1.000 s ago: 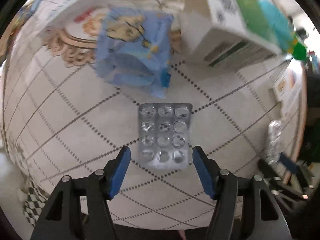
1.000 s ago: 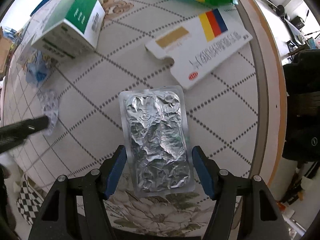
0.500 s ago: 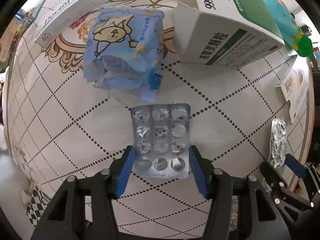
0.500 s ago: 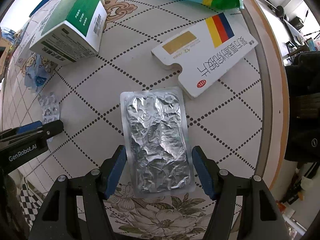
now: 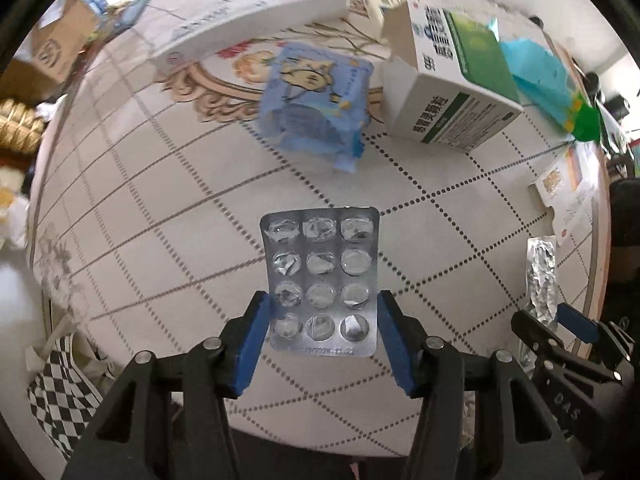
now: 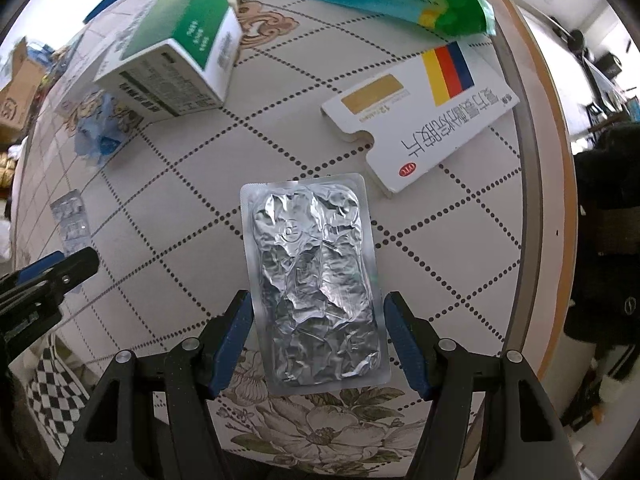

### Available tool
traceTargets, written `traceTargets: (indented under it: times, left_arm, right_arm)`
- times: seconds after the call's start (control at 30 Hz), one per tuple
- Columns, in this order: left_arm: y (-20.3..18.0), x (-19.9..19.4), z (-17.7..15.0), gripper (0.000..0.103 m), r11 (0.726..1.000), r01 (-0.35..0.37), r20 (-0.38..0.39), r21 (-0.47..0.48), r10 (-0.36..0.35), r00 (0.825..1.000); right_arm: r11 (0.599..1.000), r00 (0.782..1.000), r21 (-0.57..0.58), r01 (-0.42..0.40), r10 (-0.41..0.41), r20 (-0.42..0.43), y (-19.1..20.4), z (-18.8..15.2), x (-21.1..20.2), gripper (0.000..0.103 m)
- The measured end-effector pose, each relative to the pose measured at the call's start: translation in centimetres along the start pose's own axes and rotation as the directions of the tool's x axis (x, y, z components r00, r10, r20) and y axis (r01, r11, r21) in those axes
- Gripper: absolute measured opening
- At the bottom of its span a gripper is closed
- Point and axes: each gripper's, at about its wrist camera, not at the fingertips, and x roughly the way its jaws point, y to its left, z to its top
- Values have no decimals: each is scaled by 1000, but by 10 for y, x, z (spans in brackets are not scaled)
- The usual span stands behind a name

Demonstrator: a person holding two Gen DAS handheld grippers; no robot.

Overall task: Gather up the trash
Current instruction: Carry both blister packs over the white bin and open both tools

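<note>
A thin, stiff pill sheet point(image 5: 320, 284) gripped only by its two long edges could have bowed and sprung free, or twisted out, had the left gripper point(image 5: 322, 342) squeezed harder or swung quickly; its blue pads pressed the sheet's lower edges, holding it, apparently clear of the table point(image 5: 160, 216). The sheet was silver, with three columns of four blisters, most popped and torn, so it looked empty. Beyond it lay a crumpled blue wrapper point(image 5: 316, 104), and to the right of that a white-and-green medicine box point(image 5: 448, 92). The right gripper point(image 6: 318, 340) stood half open, its pads flanking a second, larger sheet of wrinkled foil point(image 6: 316, 280) without clearly touching it; whether that sheet was lying flat on the table could not be told for sure. A closing pinch there risked skidding the foil sheet off the table's near edge. Just beyond the foil sheet lay a flat white carton with a yellow, red and blue stripe point(image 6: 424, 108).
</note>
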Motion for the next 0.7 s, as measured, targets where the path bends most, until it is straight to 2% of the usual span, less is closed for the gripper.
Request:
traceTargets:
  times: [0.13, 0.3, 0.4, 0.57, 0.7]
  left_arm:
    - [31, -29, -27, 51, 999, 0, 45, -37, 1, 999]
    - [31, -50, -54, 51, 997, 18, 92, -81, -11, 996]
    - [38, -45, -66, 51, 995, 32, 103, -96, -22, 994]
    - [70, -40, -118, 51, 989, 70, 125, -132, -54, 991]
    - [95, -31, -170, 51, 982, 102, 132, -160, -81, 988]
  right_arm:
    - [999, 1000, -46, -15, 16, 10, 7, -8, -9, 69]
    - [994, 999, -104, -41, 44, 27, 26, -32, -21, 69]
    - [987, 997, -145, -64, 69, 29, 42, -56, -28, 69]
    - [976, 996, -201, -85, 89, 12, 74, -112, -34, 69]
    - [968, 996, -233, -90, 86, -27, 100, -181, -11, 69]
